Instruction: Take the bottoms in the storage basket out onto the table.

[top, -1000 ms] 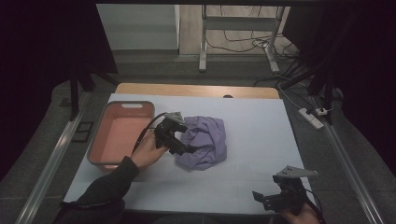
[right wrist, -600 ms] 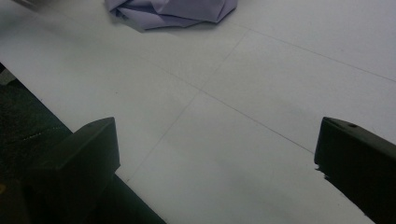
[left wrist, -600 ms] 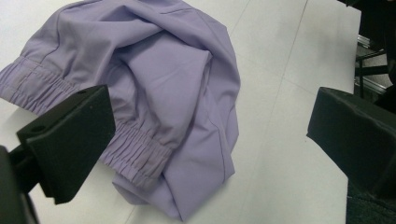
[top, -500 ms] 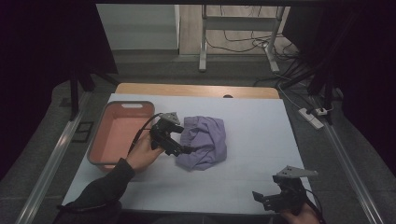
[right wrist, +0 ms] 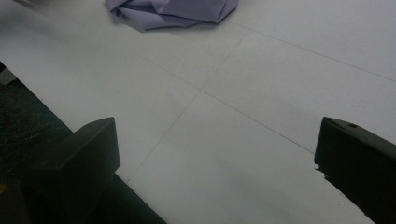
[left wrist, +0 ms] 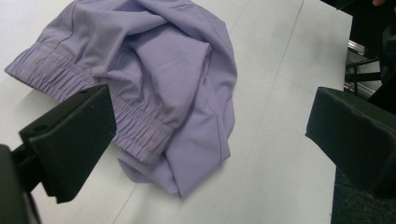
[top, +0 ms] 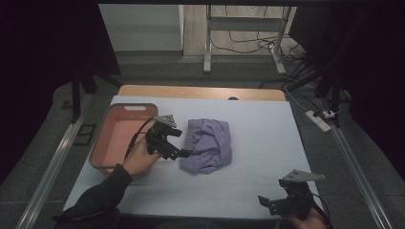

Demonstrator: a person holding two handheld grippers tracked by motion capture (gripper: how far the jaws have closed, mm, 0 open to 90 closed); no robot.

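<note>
The left gripper (top: 184, 153) sits just left of the crumpled lilac garment (top: 208, 145), jaws spread wide, holding nothing. Left of the garment, the pink tub (top: 111, 153) appears empty. The left gripper view resolves the garment's elastic cuff (left wrist: 140, 128). The right gripper (top: 268, 204), jaws also wide and empty, rests well apart from the garment at the near edge of the white table (top: 258, 129); bare surface lies between.
</note>
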